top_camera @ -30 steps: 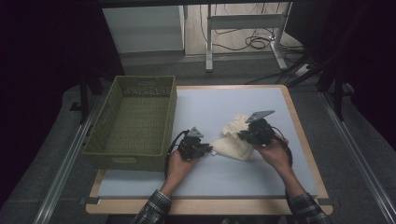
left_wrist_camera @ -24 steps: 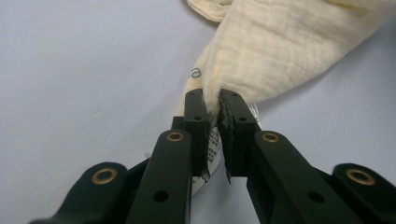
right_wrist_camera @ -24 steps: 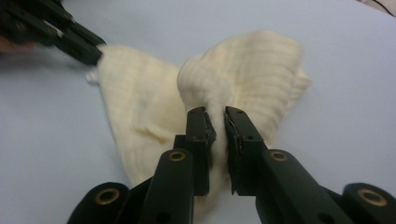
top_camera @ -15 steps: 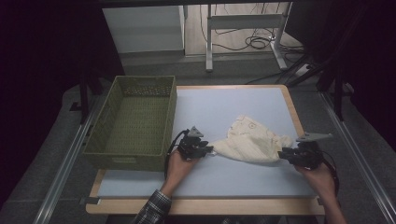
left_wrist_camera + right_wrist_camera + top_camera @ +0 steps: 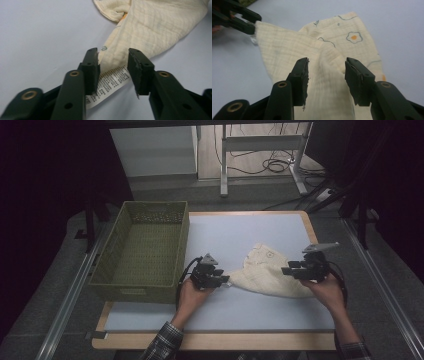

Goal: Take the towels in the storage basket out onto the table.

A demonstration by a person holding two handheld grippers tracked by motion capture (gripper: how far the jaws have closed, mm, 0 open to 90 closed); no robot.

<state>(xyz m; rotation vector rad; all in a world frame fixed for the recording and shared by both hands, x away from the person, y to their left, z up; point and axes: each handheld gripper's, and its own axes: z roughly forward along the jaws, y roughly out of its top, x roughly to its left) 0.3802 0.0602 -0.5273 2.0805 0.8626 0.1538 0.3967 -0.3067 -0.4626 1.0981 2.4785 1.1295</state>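
Observation:
A cream muslin cloth (image 5: pixel 265 270) with a flower print lies spread flat on the pale blue table top (image 5: pixel 240 232). My left gripper (image 5: pixel 223 280) is at the cloth's left corner. In the left gripper view (image 5: pixel 112 53) its jaws stand open, with that corner (image 5: pixel 155 27) and its white care label (image 5: pixel 112 81) lying between them. My right gripper (image 5: pixel 286 269) is at the cloth's right part. In the right gripper view (image 5: pixel 327 62) its jaws are open, low over a raised fold of the cloth (image 5: pixel 294 42). The left gripper (image 5: pixel 252 23) shows far off at the cloth's corner.
A green woven basket (image 5: pixel 140 292), with nothing in it, stands along the table's left side, close beside my left hand. The table has a wooden rim (image 5: pixel 310 227). Beyond it are a table frame and cables on the floor (image 5: pixel 270 165).
The right gripper drew the bunched cloth out to the right so that it spread flat, then came back a little to the left, its jaws now open. The left gripper stayed at the left corner.

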